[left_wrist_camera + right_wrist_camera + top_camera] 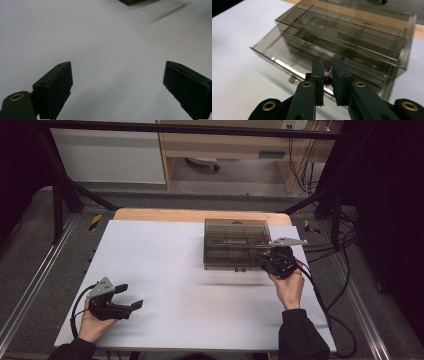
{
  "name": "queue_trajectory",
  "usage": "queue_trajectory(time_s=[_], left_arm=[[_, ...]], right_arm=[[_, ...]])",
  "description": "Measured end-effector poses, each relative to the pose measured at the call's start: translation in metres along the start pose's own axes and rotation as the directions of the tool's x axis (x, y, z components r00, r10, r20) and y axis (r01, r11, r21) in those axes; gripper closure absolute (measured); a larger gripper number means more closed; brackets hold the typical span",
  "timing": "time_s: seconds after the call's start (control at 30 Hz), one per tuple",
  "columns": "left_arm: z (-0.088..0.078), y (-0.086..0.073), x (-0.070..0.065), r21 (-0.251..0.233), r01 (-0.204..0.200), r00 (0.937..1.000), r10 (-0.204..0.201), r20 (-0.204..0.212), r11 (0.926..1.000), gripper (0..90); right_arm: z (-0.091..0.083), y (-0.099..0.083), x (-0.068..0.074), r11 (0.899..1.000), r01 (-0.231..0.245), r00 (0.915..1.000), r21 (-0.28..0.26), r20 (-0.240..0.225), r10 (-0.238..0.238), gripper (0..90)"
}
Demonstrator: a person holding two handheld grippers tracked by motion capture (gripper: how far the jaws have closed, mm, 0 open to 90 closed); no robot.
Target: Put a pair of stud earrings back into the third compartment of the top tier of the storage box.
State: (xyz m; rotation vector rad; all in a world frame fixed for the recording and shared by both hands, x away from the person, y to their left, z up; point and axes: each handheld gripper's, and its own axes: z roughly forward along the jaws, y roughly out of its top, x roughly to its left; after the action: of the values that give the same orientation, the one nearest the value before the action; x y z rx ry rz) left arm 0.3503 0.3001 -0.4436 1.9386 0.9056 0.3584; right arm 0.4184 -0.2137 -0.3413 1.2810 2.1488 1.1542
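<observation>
The table (165, 265), covered by a white sheet, carries everything in the scene and lies directly beneath both claws.

The drawer cabinet (235, 242) is a smoked, see-through plastic unit that stands directly ahead of the right gripper (266, 262), on the far right part of the table. Seen from the right gripper view, the cabinet (352, 40) holds stacked shallow drawers. The bottom drawer (284, 58) is drawn partly out of the body toward the claw, its front wall projecting past the drawers above it.

The right gripper (327, 75) is held in the person's right hand (289, 287), with its tips at the front wall of the bottom drawer. Its jaws are closed on a small dark red knob (327, 79) on that front wall; the knob sits between the two pads, near their far ends.

The left gripper (127, 296) rests in the person's left hand (92, 322) at the near left of the table, well apart from the cabinet. Its jaws (117, 82) stand wide apart with only bare white sheet between them.
</observation>
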Motion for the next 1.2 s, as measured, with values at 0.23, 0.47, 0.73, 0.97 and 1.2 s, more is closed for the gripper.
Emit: queue_trajectory(time_s=[0.23, 0.47, 0.73, 0.97, 1.2], left_arm=[[0.0, 0.0, 0.0, 0.0, 0.001, 1.0, -0.001, 0.0, 1.0, 9.2], [0.0, 0.0, 0.0, -0.001, 0.002, 1.0, -0.002, 0.0, 1.0, 9.1], [0.0, 0.0, 0.0, 0.001, -0.001, 1.0, 0.001, -0.001, 1.0, 9.1], [0.0, 0.0, -0.001, 0.002, -0.003, 1.0, 0.003, 0.001, 1.0, 9.1], [0.0, 0.0, 0.0, 0.0, 0.0, 1.0, 0.0, -0.001, 1.0, 9.1]], right_arm=[[0.007, 0.0, -0.011, 1.0, -0.004, 0.9996, 0.02, 0.028, 0.004, 80.3], [0.019, 0.001, -0.02, 0.999, -0.017, 0.9982, 0.044, 0.058, 0.014, 80.2], [0.026, -0.001, -0.028, 0.997, -0.028, 0.9957, 0.077, 0.09, 0.021, 80.1], [0.03, -0.005, -0.029, 0.994, -0.032, 0.9947, 0.104, 0.101, 0.021, 79.8], [0.033, -0.009, -0.032, 0.993, -0.04, 0.9935, 0.111, 0.11, 0.027, 78.4]])
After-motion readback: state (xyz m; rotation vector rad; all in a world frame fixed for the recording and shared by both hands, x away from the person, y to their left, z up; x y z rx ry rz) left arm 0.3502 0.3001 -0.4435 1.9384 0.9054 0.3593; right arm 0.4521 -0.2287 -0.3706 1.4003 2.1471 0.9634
